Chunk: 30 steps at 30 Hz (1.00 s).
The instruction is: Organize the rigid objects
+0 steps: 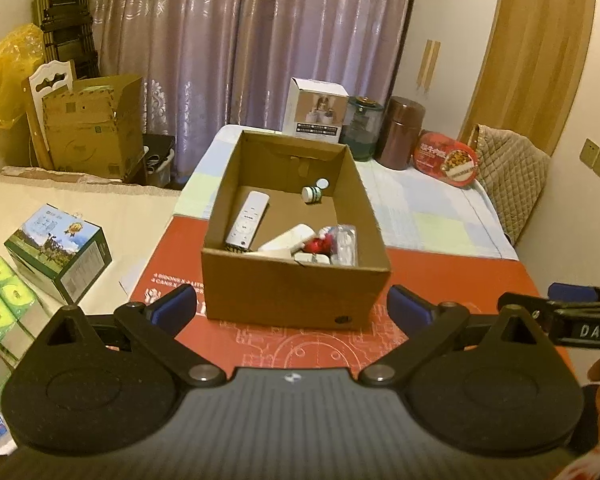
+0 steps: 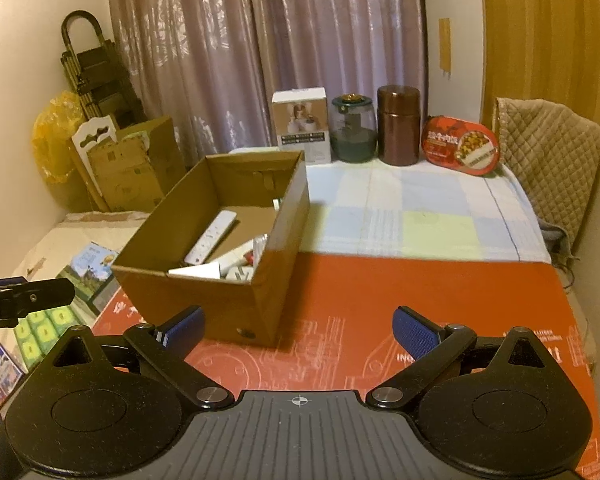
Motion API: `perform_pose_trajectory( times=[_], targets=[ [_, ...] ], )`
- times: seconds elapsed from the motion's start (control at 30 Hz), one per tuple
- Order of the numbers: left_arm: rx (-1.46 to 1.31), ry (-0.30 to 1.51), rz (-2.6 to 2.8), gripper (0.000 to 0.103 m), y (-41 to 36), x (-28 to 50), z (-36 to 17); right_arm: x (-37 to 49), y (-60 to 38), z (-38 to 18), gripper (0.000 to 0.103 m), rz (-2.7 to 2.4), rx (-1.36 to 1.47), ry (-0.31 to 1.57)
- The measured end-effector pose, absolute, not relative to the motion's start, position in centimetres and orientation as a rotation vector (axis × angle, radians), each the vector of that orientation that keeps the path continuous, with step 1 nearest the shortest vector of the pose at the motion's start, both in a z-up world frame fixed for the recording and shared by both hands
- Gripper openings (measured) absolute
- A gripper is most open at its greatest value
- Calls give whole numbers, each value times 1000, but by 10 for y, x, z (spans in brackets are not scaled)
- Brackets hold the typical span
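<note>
While both tools hang short of the cardboard box [image 1: 296,264], the left gripper [image 1: 292,306] and the right gripper [image 2: 298,330] stand with fingers spread wide, holding nothing. The box sits on the red mat [image 2: 420,300], open-topped. Inside, against its near wall, lie small white items and a red piece; beyond them a white remote [image 1: 247,218]; toward its far wall a small jar [image 1: 313,193]. All appear light, stiff and smooth; the remote is best pinched across its narrow sides.

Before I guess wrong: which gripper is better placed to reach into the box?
Left, probably. The left gripper is open and faces the box squarely; the right gripper, also open, sits off its right corner.
</note>
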<state>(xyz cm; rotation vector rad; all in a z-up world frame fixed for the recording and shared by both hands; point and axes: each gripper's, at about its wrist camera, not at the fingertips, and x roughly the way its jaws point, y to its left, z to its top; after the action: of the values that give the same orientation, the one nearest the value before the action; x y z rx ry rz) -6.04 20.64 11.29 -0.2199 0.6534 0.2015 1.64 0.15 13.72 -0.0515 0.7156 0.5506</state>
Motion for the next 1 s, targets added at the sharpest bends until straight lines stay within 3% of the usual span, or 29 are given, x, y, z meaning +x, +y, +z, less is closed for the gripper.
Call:
perform_pose_trajectory(
  times=[1.0],
  targets=[
    [-121, 702, 228, 100, 184, -89, 96, -23, 6, 113, 97, 553, -105, 776]
  ],
)
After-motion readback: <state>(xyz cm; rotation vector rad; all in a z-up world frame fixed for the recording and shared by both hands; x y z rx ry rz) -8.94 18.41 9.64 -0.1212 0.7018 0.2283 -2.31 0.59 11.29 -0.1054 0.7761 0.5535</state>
